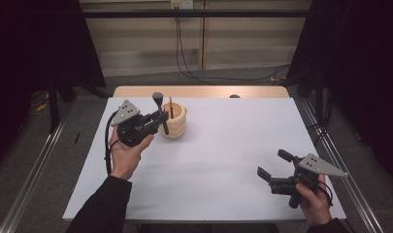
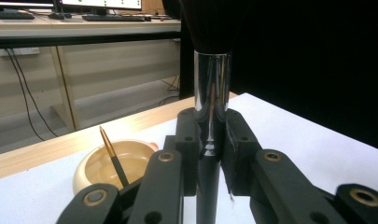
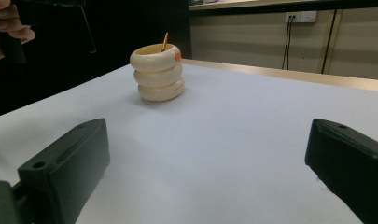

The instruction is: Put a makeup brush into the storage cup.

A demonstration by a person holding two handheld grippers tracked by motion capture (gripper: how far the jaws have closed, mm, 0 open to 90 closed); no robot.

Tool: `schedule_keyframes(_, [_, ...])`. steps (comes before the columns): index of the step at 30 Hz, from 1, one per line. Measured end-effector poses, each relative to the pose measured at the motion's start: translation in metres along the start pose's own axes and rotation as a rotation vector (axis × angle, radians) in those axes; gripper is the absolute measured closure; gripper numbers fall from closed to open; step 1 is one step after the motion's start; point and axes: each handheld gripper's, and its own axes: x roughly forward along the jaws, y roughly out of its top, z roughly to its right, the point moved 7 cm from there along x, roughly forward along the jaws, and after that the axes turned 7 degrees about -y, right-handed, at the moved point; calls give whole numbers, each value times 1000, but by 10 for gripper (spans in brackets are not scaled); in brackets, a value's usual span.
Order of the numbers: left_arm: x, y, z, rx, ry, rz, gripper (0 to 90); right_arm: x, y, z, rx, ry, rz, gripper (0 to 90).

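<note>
Item one, far left: my left gripper (image 1: pixel 161 115), raised in the hand just beside the holder, jaws clamped on a makeup brush with a chrome ferrule and dark bristle head (image 2: pixel 212 93), held roughly upright with the bristles on top.

Item two, touching nothing: a cream holder shaped like three stacked rings (image 1: pixel 175 121), standing near the far left of the white table (image 1: pixel 223 160), with one thin brush with a gold band and dark handle (image 2: pixel 113 156) leaning inside.

Item three, near right: my right gripper (image 1: pixel 274 165), jaws spread wide, nothing between them (idle, low over the table).

Risk, as I judge it: the polished ferrule could slip or tilt in the pads, and a crooked descent could strike the rim and topple the holder.
</note>
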Motion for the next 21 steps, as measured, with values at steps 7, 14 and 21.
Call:
schedule_keyframes(7, [4, 7, -4, 17, 31, 9, 787, 0, -6, 1, -42, -9, -5, 0])
schedule_keyframes(14, [11, 15, -17, 8, 52, 27, 787, 0, -8, 5, -44, -21, -6, 0])
schedule_keyframes(21, [26, 22, -26, 9, 57, 23, 787, 0, -8, 4, -41, -16, -7, 0])
